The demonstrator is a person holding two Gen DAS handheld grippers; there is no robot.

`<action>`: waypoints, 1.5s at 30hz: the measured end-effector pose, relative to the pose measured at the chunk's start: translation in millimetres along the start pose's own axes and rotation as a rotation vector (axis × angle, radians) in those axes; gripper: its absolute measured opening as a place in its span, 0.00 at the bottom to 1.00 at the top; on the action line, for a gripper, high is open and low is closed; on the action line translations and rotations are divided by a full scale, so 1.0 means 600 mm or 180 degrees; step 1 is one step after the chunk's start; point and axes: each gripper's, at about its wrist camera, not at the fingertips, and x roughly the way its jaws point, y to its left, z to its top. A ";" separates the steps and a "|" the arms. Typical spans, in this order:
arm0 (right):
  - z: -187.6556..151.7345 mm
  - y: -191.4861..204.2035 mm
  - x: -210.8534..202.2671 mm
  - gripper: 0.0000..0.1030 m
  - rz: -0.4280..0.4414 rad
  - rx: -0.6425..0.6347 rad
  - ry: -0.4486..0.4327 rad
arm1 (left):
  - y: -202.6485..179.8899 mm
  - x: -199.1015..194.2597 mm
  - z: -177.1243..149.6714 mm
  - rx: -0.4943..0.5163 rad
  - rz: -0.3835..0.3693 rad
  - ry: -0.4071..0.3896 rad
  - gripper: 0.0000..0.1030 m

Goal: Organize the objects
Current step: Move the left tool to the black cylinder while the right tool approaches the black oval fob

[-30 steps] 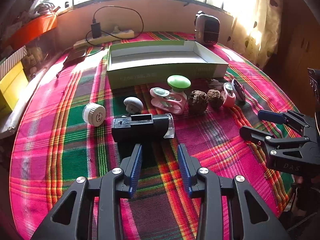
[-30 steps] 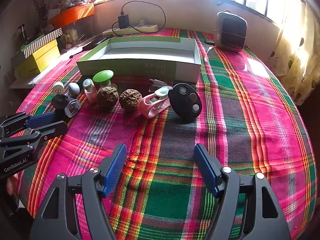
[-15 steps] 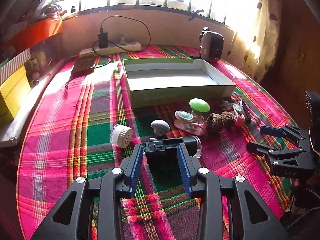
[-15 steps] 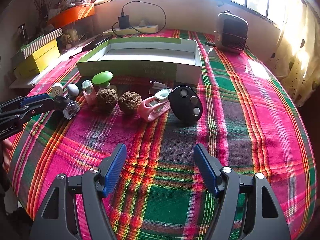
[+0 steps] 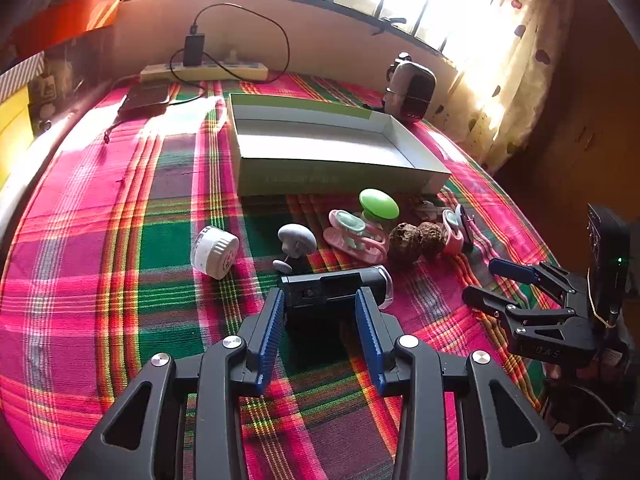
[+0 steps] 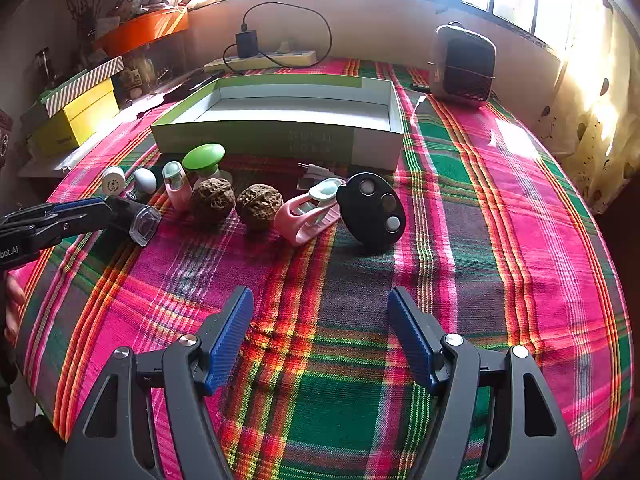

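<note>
A: What lies at the far edge of the plaid cloth (image 6: 500,208)?
B: A power strip (image 6: 260,61) bearing a black charger (image 6: 246,43); a small heater (image 6: 462,65) at right.
A: And left?
B: A yellow box (image 6: 80,118), an orange tray (image 6: 144,30).

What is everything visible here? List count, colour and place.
box: 1, green and white, behind the row
walnuts: 2, brown, mid-row
clips: 2, pink, flanking the walnuts
green-topped piece: 1, before the box
oval fob: 1, black, row's right end
round cap: 1, white, left end
knob: 1, grey, beside cap
device: 1, black, before the knob
heater: 1, dark, far right
power strip: 1, cream, by wall
left gripper: open, over device
right gripper: open, empty
</note>
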 end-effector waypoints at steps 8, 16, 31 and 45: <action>-0.001 0.001 0.000 0.68 -0.0003 0.0004 -0.0003 | -0.023 -0.002 -0.020 0.0039 -0.0108 0.0098 0.33; -0.002 0.001 0.000 0.68 -0.0003 0.0004 -0.0002 | -0.015 -0.008 -0.017 0.0248 0.0014 0.0125 0.33; 0.000 0.001 0.000 0.68 -0.0007 0.0000 -0.0001 | -0.020 0.007 0.013 0.0716 -0.0142 0.0059 0.35; 0.001 0.002 0.001 0.68 -0.0007 -0.0002 -0.0001 | -0.035 0.028 0.016 0.0982 -0.0246 0.0211 0.35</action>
